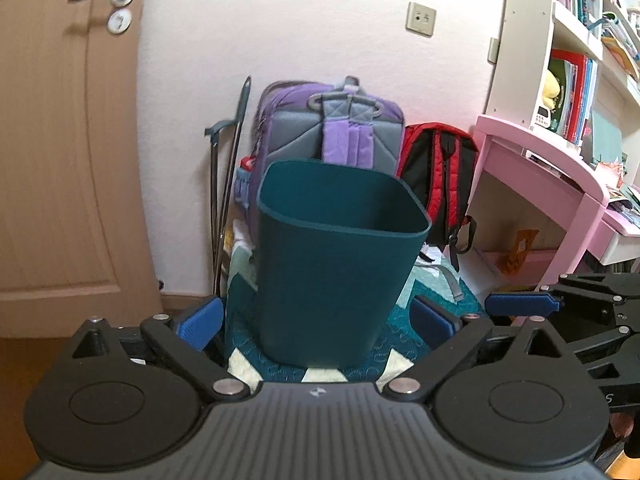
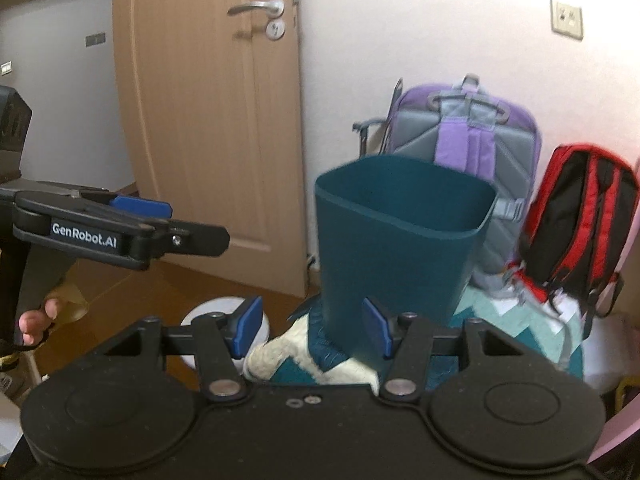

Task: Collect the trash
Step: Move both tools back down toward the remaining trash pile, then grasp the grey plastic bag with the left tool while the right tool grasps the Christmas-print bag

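A dark teal trash bin (image 1: 332,264) stands upright on a teal and white rug (image 1: 400,356); it also shows in the right wrist view (image 2: 400,244). My left gripper (image 1: 316,320) is open, its blue pads either side of the bin's base, a little short of it. My right gripper (image 2: 312,326) is open and empty, just left of the bin's base. The right gripper shows side-on at the right of the left wrist view (image 1: 520,305); the left gripper shows side-on in the right wrist view (image 2: 140,208). No trash is visible.
A purple-grey backpack (image 1: 332,128) and a red-black backpack (image 1: 440,176) lean on the wall behind the bin. A wooden door (image 1: 60,140) is at the left. A pink desk (image 1: 552,184) with shelves is at the right. A white round object (image 2: 224,316) lies on the floor.
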### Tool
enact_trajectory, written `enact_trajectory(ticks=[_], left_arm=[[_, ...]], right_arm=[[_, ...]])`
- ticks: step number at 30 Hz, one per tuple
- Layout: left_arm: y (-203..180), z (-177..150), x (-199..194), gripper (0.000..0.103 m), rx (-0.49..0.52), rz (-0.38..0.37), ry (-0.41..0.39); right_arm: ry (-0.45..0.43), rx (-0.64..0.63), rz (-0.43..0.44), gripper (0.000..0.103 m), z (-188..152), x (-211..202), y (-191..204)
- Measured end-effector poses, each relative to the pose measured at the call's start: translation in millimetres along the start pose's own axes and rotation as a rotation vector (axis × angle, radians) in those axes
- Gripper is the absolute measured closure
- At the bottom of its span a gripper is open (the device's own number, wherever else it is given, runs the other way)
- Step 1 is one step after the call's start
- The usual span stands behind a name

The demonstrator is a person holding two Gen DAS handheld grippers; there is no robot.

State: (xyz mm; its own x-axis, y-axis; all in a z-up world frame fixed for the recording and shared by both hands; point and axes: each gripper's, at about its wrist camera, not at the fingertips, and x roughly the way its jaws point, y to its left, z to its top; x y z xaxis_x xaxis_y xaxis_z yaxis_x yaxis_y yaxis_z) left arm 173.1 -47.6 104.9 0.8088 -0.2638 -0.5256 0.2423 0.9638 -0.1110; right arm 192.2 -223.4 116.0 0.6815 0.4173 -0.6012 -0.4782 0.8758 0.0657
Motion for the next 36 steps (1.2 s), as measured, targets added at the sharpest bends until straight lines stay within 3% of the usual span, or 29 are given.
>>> enact_trajectory(ticks=[5, 13, 25, 36], left_arm=[[24.2, -34.7, 17.9, 0.002, 0.000, -0.004, 0.030], [79.5, -90.5, 79.0, 0.002, -0.071, -0.025, 0.188], [145.9, -185.5, 192.9, 0.002, 0.016, 0.071, 0.396], [209.6, -284.4, 287.8, 0.002, -0.061, 0.149, 0.599]], right_arm=[[0.047, 0.014, 0.055, 0.048, -28.8, 32.3, 7.3], [0.198, -0.005, 0.110, 0.047, -86.9, 110.3, 15.8], [0.457, 0.008, 0.087, 0.047, -182.2, 239.6, 2.6], [0.684, -0.088, 0.141, 0.048, -270.4, 339.4, 18.3]])
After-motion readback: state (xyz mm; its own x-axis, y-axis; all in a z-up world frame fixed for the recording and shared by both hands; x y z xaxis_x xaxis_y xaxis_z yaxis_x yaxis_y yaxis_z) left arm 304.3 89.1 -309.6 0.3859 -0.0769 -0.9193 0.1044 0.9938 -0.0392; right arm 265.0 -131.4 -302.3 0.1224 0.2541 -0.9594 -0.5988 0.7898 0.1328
